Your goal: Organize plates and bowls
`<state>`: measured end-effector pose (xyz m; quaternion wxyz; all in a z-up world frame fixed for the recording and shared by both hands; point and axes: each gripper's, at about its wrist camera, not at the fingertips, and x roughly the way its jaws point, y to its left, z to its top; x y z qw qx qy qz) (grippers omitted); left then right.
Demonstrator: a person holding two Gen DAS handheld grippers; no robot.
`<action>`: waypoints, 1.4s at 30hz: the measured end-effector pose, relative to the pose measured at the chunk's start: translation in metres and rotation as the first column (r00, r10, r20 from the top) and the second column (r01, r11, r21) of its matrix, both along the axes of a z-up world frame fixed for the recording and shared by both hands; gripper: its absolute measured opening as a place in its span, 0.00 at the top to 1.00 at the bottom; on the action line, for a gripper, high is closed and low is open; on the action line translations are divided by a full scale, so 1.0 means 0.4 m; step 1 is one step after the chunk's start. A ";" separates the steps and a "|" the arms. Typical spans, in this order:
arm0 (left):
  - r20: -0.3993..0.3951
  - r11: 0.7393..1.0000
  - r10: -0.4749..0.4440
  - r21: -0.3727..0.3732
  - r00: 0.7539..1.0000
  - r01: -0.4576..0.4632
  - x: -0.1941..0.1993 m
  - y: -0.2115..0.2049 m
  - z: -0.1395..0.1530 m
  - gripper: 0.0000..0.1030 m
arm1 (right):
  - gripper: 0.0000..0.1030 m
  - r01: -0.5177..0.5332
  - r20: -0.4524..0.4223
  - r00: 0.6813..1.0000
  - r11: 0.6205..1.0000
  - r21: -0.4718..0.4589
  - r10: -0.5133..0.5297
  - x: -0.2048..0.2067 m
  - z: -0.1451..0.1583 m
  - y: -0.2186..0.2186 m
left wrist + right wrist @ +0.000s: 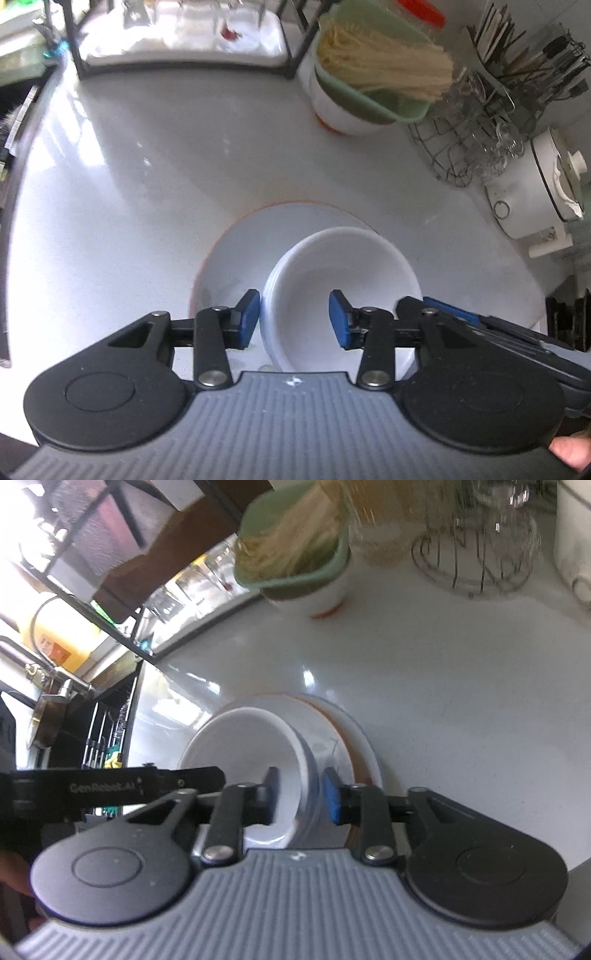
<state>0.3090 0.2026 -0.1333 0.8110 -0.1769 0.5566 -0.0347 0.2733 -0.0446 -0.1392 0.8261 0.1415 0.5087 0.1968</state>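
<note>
While both grippers, left gripper [293,317] and right gripper [301,794], straddle the white bowl's [343,280] rim part-open without pinching, lift them straight off the plate [236,251].

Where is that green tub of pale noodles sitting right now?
The green tub sits atop a white bowl at the far side of the counter, between the black-framed rack and the wire basket.

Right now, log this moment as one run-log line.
white bowl on orange-rimmed plate | left gripper open, straddling bowl wall | right gripper open, straddling opposite wall | bowl released
</note>
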 end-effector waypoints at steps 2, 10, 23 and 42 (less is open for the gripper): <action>0.029 1.000 0.008 0.002 1.000 -0.008 -0.017 -0.002 0.029 0.54 | 0.64 0.000 0.034 0.999 1.000 -0.007 0.000 -0.011 0.021 -0.013; 0.162 0.999 0.018 0.048 0.987 -0.026 -0.123 -0.044 0.173 0.54 | 0.64 -0.030 0.160 0.987 1.000 0.005 0.029 -0.070 0.135 -0.068; 0.411 0.992 0.096 0.034 0.907 -0.120 -0.421 -0.172 0.424 0.54 | 0.64 -0.087 0.441 0.896 0.994 0.070 0.047 -0.267 0.352 -0.209; 0.501 0.971 0.094 0.146 0.861 -0.191 -0.824 -0.355 0.448 0.52 | 0.41 -0.078 0.599 0.801 0.995 0.062 0.025 -0.582 0.386 -0.378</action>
